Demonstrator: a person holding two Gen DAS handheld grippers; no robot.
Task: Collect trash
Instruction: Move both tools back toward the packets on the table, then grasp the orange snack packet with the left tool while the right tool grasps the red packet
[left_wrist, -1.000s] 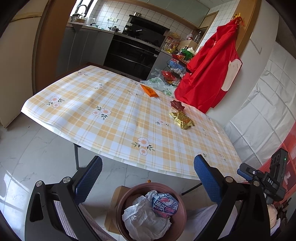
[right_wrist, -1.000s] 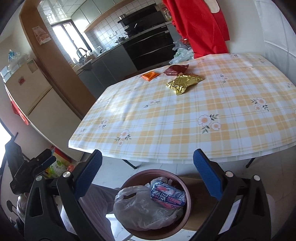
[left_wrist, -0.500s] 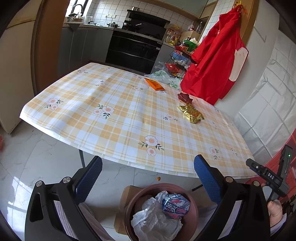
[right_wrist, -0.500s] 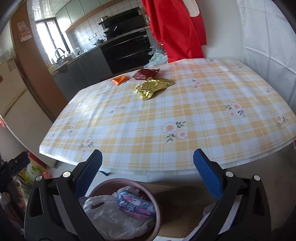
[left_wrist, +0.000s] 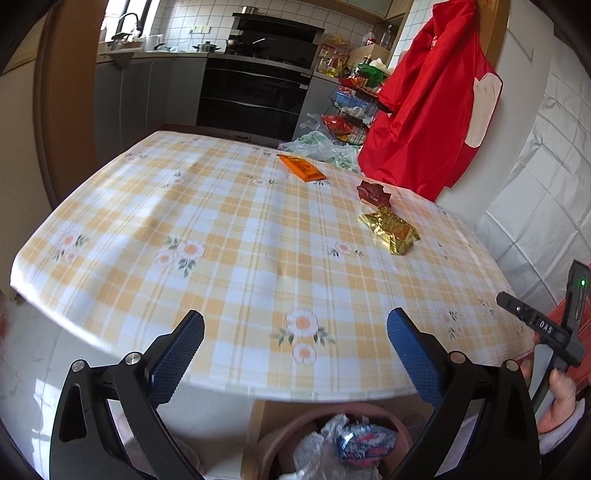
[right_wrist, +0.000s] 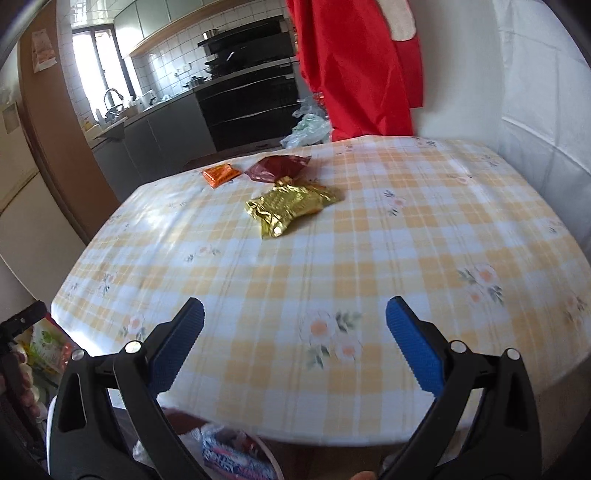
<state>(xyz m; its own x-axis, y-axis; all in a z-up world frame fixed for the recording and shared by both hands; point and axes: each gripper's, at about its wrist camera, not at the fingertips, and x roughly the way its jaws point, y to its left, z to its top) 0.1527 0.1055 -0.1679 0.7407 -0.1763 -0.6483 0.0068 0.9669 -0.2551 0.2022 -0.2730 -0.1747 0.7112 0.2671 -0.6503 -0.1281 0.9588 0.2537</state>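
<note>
The brown bin (left_wrist: 295, 424) runs off the bottom edge of the left wrist view, and the desk (left_wrist: 258, 258) hides its far rim. In the right wrist view only a sliver of the bin shows under the desk edge, beside a blue-and-white wrapper (right_wrist: 232, 458) whose print is too blurred to read. The lettering on the gold packet (right_wrist: 291, 205) and the orange packet (left_wrist: 301, 168) is too small to make out. The red garment (left_wrist: 428, 110) is cut off at the top. A hand (left_wrist: 557, 402) at the right edge is partly out of frame.
</note>
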